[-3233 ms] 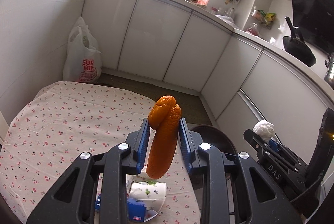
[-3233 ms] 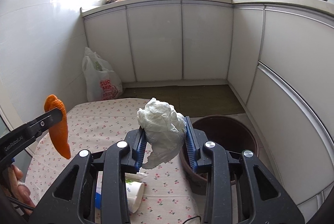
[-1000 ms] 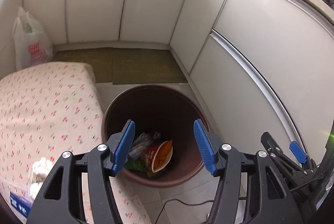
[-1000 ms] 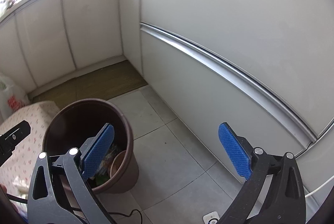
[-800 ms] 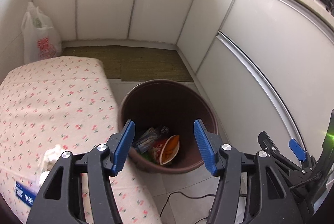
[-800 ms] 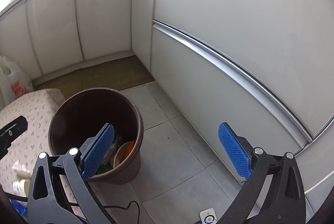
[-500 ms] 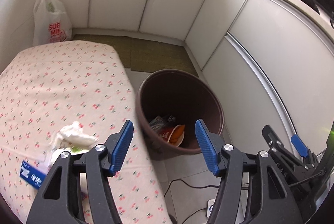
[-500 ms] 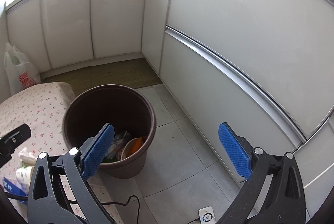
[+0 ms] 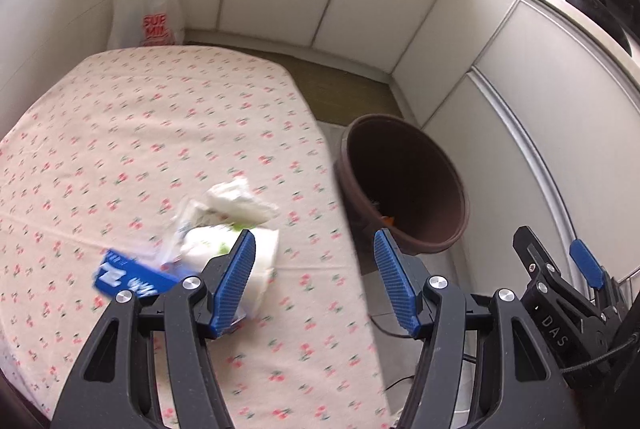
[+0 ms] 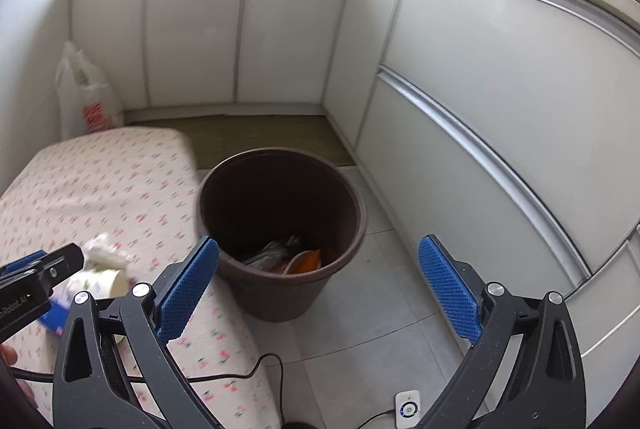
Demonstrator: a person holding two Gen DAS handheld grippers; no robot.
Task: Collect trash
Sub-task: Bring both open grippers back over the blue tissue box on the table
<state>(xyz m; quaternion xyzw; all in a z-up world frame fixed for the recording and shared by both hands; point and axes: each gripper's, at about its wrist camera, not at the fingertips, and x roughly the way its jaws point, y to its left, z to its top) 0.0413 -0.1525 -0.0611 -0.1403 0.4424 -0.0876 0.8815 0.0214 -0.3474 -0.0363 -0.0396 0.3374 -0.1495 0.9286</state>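
Tabletop trash (image 9: 224, 229) beside left gripper (image 9: 316, 281)

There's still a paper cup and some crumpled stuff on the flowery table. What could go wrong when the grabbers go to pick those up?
1. The paper cup, the crumpled tissue and the blue packet lie bunched together, so the open left gripper might pinch two at once or knock one away.
2. The cup lies on its side and could roll off the table.
3. The brown bin stands below the table's edge, so a light tissue dropped early could miss it.
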